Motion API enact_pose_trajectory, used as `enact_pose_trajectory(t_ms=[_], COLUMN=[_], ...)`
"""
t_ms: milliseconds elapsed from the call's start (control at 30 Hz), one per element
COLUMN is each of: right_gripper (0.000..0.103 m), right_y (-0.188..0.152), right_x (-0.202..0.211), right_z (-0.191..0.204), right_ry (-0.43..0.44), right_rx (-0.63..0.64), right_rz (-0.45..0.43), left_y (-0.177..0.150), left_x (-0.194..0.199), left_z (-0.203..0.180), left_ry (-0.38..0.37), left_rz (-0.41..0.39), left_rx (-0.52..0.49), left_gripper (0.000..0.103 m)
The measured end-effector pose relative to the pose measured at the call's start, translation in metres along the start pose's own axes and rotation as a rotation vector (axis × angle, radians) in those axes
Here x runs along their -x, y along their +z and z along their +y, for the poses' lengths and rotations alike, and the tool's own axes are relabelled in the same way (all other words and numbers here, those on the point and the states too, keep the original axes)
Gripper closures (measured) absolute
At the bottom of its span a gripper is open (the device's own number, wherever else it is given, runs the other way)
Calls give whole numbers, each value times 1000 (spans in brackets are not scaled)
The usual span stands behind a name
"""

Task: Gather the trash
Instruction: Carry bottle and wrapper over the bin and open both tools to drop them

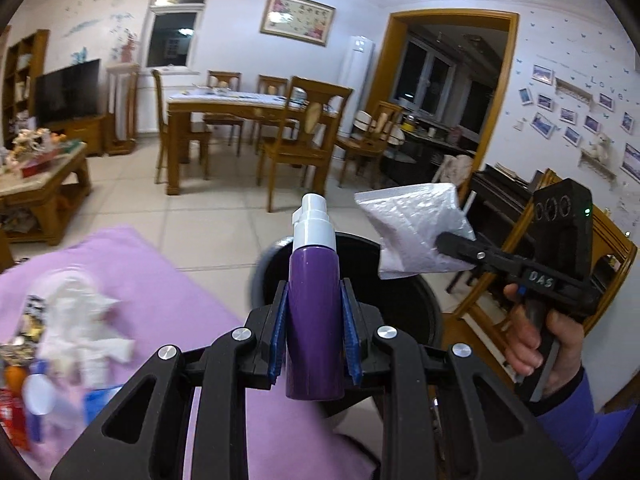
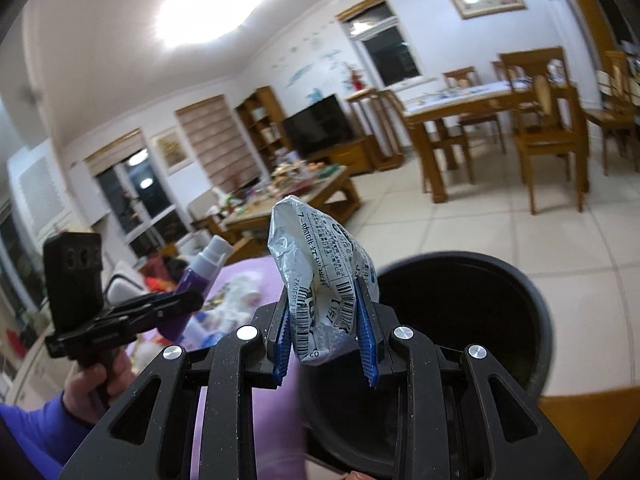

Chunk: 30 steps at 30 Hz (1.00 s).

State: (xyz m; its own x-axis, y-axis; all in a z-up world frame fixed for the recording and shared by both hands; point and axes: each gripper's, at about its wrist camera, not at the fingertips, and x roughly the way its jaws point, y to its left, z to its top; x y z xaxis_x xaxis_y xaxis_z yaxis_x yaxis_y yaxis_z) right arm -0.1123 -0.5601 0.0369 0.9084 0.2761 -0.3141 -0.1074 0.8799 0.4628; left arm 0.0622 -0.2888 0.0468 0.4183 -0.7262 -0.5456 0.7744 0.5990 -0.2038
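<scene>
far across the tiled floor stands a wooden dining table ringed by chairs. a dark television sits at far left, a framed picture hangs above, a ceiling lamp glows.

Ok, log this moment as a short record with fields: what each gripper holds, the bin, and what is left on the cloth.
left gripper: jaws shut on a purple plastic spray bottle with a white pump top, upright
right gripper: jaws shut on a crumpled silver foil wrapper with a barcode
bin: round black trash bin, open, just beyond both grippers
held items: neither is in the bin yet
pink cloth: white crumpled tissues and other blurred litter
</scene>
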Motion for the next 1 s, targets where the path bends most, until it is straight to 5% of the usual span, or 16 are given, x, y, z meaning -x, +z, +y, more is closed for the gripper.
enact_pose_trajectory(t_ms=[467, 1000], right_gripper=[74, 74], right_y=[-32, -42], right_x=[-8, -29], right_z=[-82, -91], right_ry=[-53, -69], right_rx=[-159, -185], right_rz=[32, 61], left_y=[-20, -26], left_x=[-95, -110], left_z=[-39, -48], left_ry=[-47, -14], left_rz=[147, 193], left_rx=[-8, -27], left_gripper=[78, 78])
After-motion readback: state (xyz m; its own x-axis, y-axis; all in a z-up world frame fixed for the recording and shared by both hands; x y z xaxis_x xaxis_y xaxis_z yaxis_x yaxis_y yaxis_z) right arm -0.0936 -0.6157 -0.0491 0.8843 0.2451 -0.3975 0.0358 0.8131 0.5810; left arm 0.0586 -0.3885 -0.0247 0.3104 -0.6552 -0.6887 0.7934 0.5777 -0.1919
